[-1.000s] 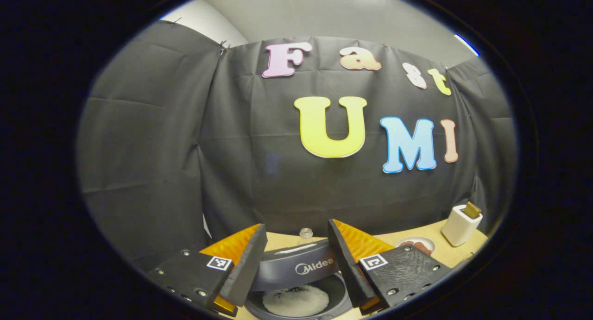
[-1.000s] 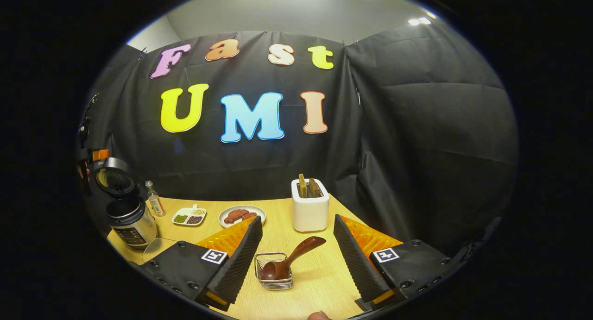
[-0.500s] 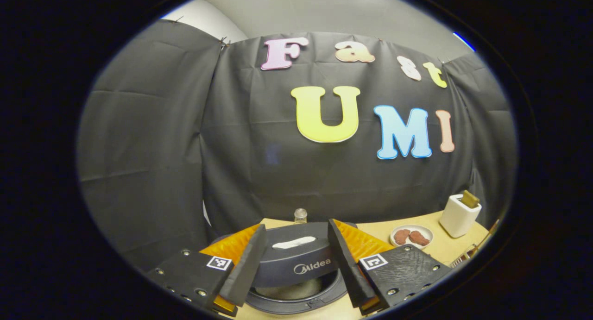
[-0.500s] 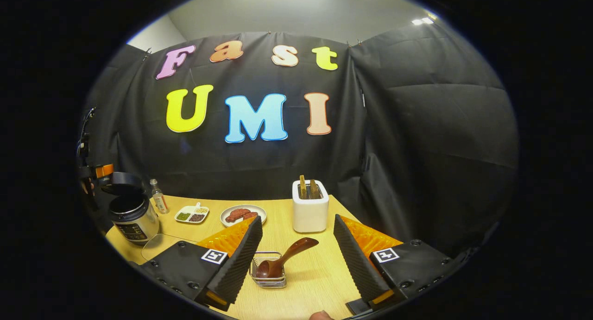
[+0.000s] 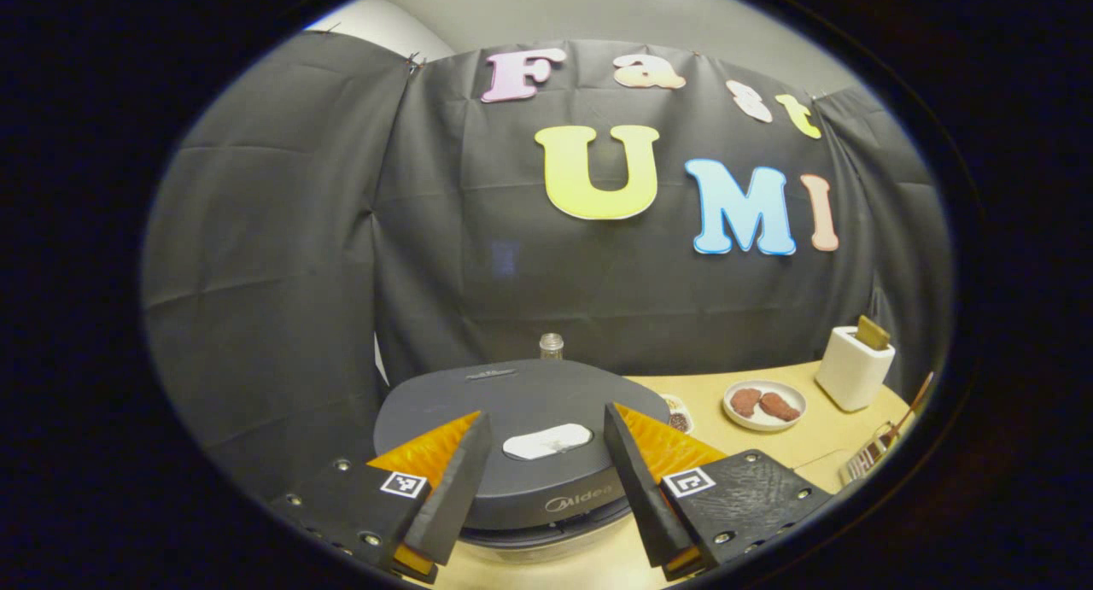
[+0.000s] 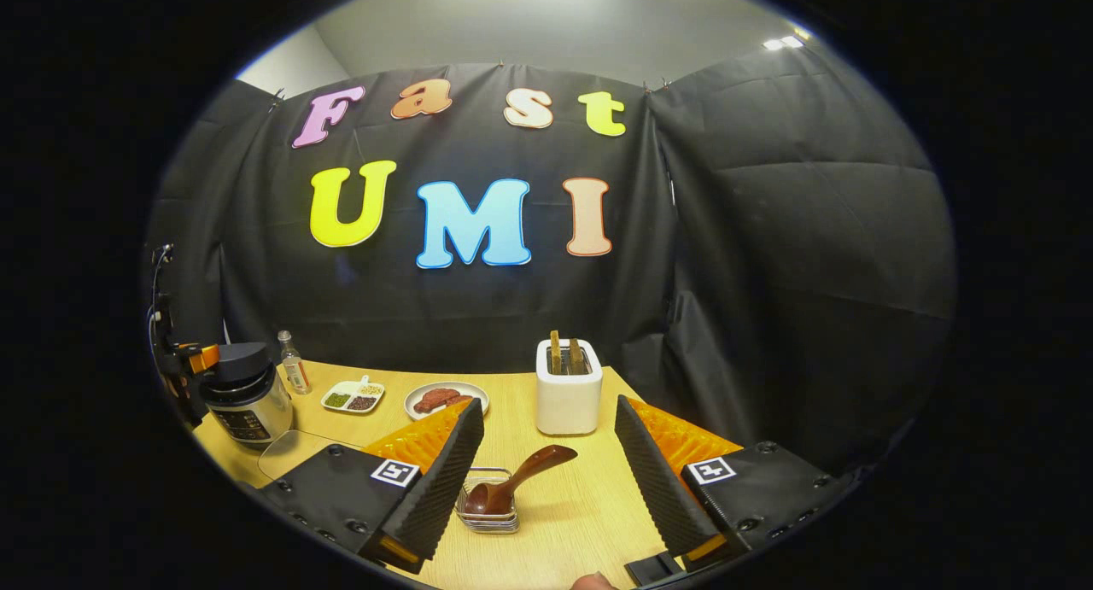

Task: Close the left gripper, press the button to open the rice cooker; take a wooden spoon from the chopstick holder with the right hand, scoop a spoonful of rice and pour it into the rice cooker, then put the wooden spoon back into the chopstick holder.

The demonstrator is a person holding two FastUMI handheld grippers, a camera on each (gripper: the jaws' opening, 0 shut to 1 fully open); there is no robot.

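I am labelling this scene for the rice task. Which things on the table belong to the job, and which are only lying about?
For the job:
- rice cooker, lid down
- wooden spoon
- wire holder, with the spoon's bowl in it
- left gripper, jaws open
- right gripper, jaws open

Lying about:
- toaster
- plate of reddish pieces
- divided dish
- small bottle

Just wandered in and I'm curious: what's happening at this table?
A person holds a hand-held gripper in each hand. The left hand-held gripper hovers open over the rice cooker, whose lid is down. The right hand-held gripper is open too, above the wooden spoon lying in its wire holder on the table.
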